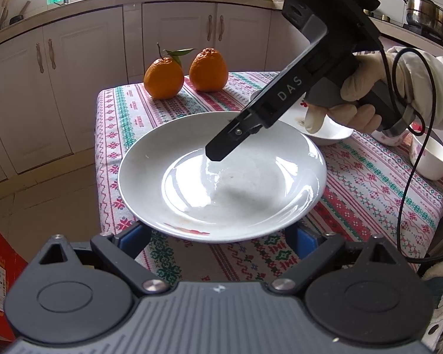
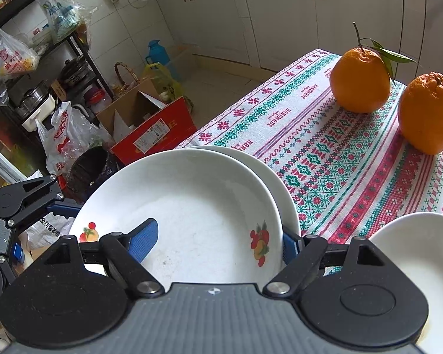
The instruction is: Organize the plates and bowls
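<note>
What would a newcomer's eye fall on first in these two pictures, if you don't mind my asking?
Probably the large white plate lying in the middle of the patterned tablecloth, with the right gripper reaching down into it from the right. Next come the two oranges standing at the table's far end, one with a stem and leaves. The right wrist view shows a fruit-printed plate resting on another at the table's edge.

We see the left gripper (image 1: 218, 236) tilted downward, jaws spread wide. The right gripper (image 2: 221, 244) slants down more steeply, its jaws part open, one blue pad (image 2: 143, 240) showing clearly. A gloved right hand (image 1: 354, 100) wraps its handle, sleeve pale.
</note>
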Action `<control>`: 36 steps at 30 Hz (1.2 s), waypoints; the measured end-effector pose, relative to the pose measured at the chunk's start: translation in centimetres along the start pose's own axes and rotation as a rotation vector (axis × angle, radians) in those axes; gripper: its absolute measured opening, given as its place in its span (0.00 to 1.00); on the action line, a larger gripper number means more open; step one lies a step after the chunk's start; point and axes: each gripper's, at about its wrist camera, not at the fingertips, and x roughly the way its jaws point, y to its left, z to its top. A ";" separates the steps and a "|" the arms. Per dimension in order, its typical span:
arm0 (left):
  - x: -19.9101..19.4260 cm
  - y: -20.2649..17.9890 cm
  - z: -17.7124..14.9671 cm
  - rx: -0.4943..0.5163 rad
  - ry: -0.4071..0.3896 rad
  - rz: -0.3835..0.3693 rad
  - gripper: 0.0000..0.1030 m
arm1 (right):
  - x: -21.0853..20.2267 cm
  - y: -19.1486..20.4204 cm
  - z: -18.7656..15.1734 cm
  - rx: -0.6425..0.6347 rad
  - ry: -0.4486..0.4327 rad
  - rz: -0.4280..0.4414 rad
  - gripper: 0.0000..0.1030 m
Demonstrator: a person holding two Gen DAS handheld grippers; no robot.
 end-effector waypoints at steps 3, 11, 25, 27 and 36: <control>0.0 0.0 0.0 0.001 0.000 0.000 0.93 | -0.2 0.0 -0.1 0.002 -0.002 0.001 0.85; 0.2 0.1 0.0 0.005 0.002 0.006 0.93 | -0.8 -0.3 -0.5 0.015 -0.010 0.003 0.85; 0.5 0.2 -0.2 -0.004 0.002 0.010 0.94 | -1.8 -0.3 -1.0 0.027 -0.026 -0.007 0.85; 0.5 0.2 -0.2 -0.002 0.003 0.012 0.94 | -1.9 -0.2 -1.1 0.030 -0.027 -0.009 0.85; 0.7 0.2 -0.3 -0.003 0.002 0.011 0.94 | -2.6 0.0 -1.5 0.038 -0.033 -0.020 0.85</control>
